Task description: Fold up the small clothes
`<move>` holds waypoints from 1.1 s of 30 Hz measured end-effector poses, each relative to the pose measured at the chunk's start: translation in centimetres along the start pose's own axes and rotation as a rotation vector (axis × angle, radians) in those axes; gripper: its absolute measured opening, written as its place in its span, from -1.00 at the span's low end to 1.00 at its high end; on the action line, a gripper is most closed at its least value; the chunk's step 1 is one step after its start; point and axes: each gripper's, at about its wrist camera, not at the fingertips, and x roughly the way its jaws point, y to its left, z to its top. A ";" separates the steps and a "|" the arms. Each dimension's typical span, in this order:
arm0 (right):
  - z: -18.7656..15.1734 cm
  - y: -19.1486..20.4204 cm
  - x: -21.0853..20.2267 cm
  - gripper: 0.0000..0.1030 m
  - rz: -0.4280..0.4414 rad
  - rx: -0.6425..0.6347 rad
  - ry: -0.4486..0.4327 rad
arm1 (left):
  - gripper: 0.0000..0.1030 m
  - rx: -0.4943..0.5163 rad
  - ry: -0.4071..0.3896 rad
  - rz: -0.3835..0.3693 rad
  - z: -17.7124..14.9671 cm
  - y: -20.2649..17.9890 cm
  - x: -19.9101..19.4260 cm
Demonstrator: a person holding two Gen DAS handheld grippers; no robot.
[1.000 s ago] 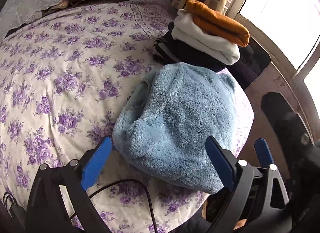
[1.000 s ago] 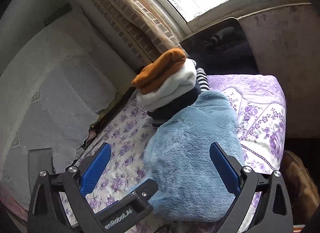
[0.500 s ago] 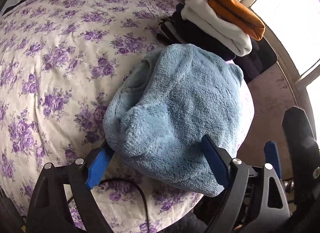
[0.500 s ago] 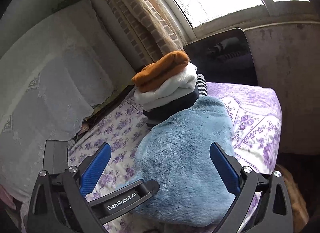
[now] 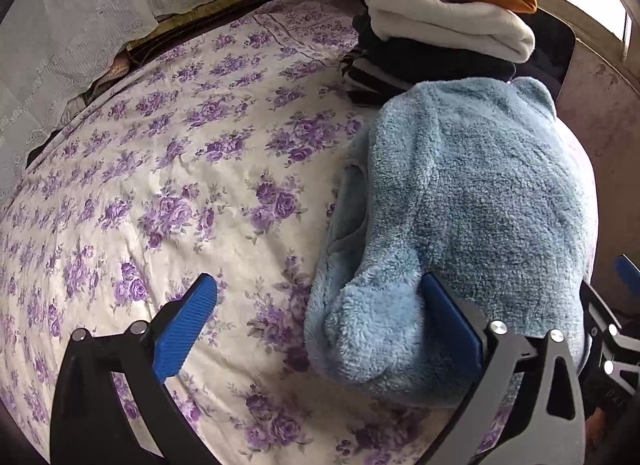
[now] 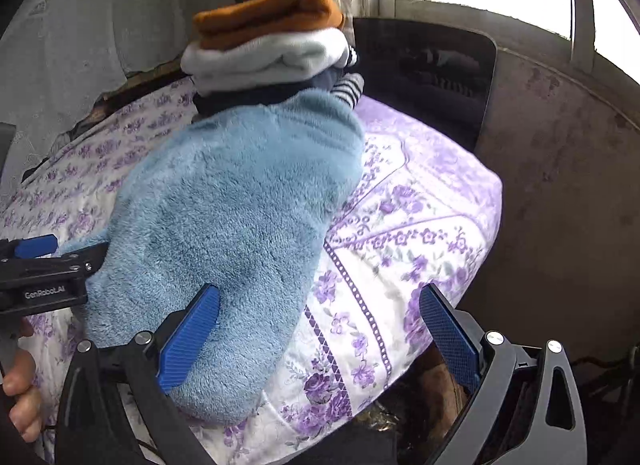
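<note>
A light blue fleece garment (image 5: 472, 201) lies folded on the floral bedsheet (image 5: 180, 193), near the bed's corner. My left gripper (image 5: 320, 325) hovers low over its near left corner, jaws opening wide. That fluffy corner sits between the fingers and the right finger (image 5: 452, 325) lies against the fleece without pinching it. My right gripper (image 6: 318, 333) is open at the garment's (image 6: 232, 217) near right edge. Its left finger (image 6: 188, 337) rests on the fleece and the other hangs over the sheet's border.
A stack of folded clothes (image 5: 444, 13), orange on white on dark and striped pieces, stands just behind the garment (image 6: 268, 49). A dark panel (image 6: 424, 73) and stained wall flank the bed's right edge. Lace fabric (image 5: 80, 25) lines the far side. A hand (image 6: 20, 385) grips the left tool.
Both grippers have come down closer to the garment's near edge and rolled. The right view swung so the fleece now lies at its left finger. The garment has not moved.
</note>
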 end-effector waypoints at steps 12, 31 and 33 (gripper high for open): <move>3.2 -0.5 -4.4 0.93 0.060 0.037 -0.106 | 0.92 -0.050 -0.031 -0.016 0.0 2.5 -1.6; 3.6 1.1 -3.9 0.93 0.057 0.083 0.078 | 0.91 0.074 -0.101 0.028 -1.0 0.0 -3.6; 3.7 1.2 -4.8 0.93 0.040 0.078 0.069 | 0.91 0.080 -0.109 0.017 -1.2 -0.1 -3.9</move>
